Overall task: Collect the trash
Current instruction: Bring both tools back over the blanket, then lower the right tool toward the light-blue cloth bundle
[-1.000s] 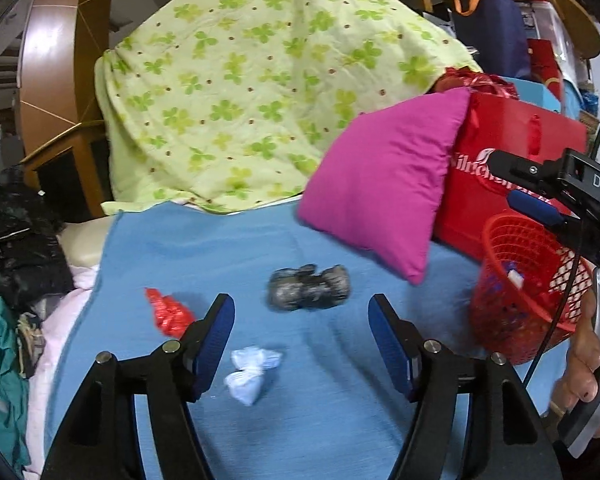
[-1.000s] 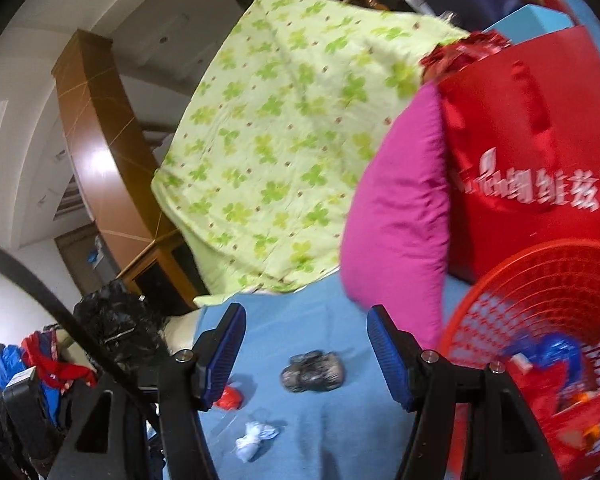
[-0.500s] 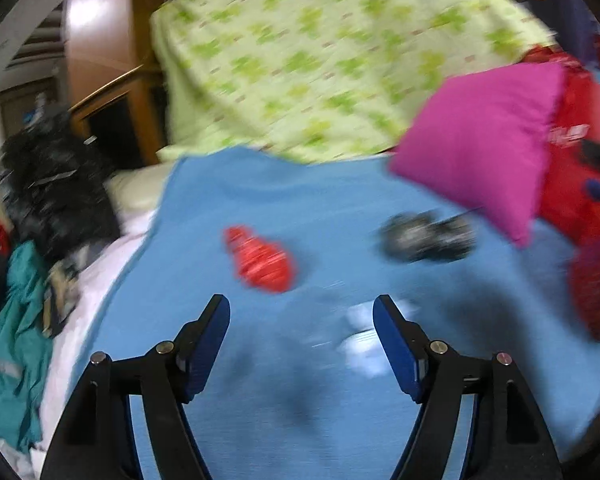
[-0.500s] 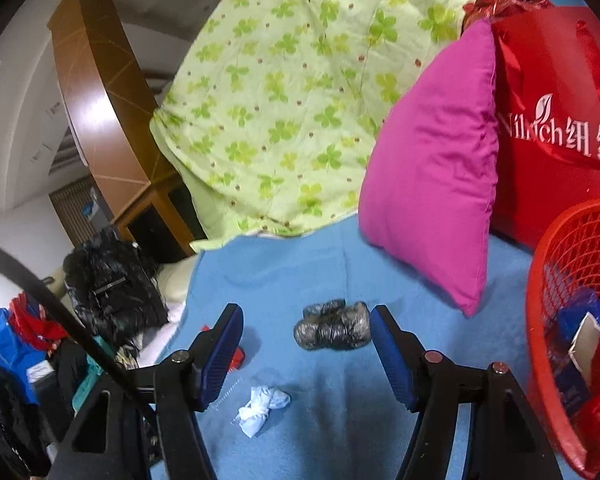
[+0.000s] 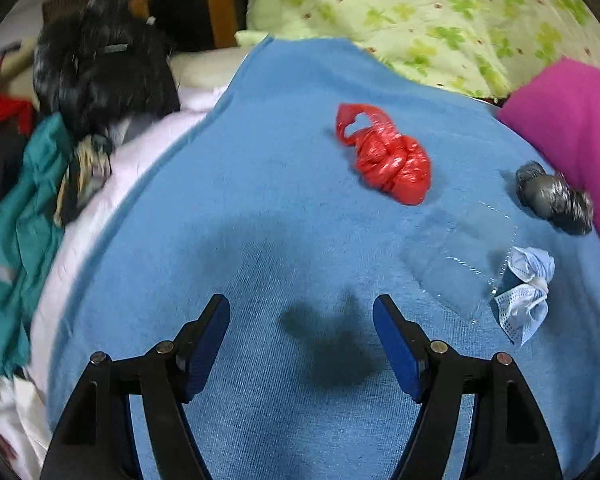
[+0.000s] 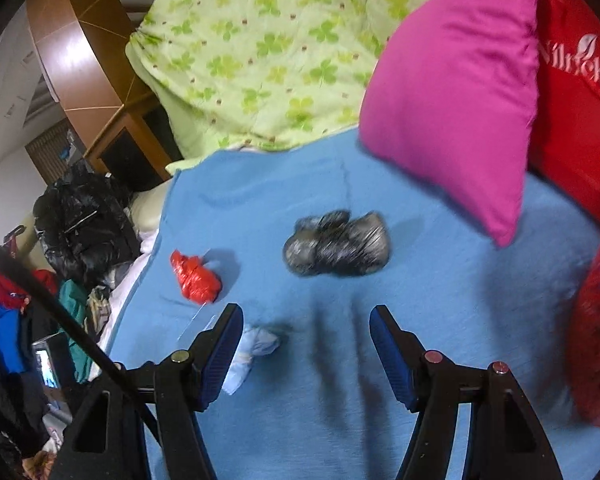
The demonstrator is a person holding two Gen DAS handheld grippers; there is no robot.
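Both grippers have dropped toward the blue blanket (image 5: 260, 208), jaws wide and empty. Ahead and right of the left gripper (image 5: 302, 320) lies the red plastic bag (image 5: 388, 160); a crumpled face mask (image 5: 526, 294) sits right of its fingers. Just ahead of the right gripper (image 6: 306, 330) rests the black bag wad (image 6: 338, 244); a red basket (image 6: 598, 340) is to its right.

White lettering on the red bag (image 6: 572, 92) reads roughly "Nilrich", partly cut off

Both tongs (image 5: 301, 316) (image 6: 306, 326) agape, empty
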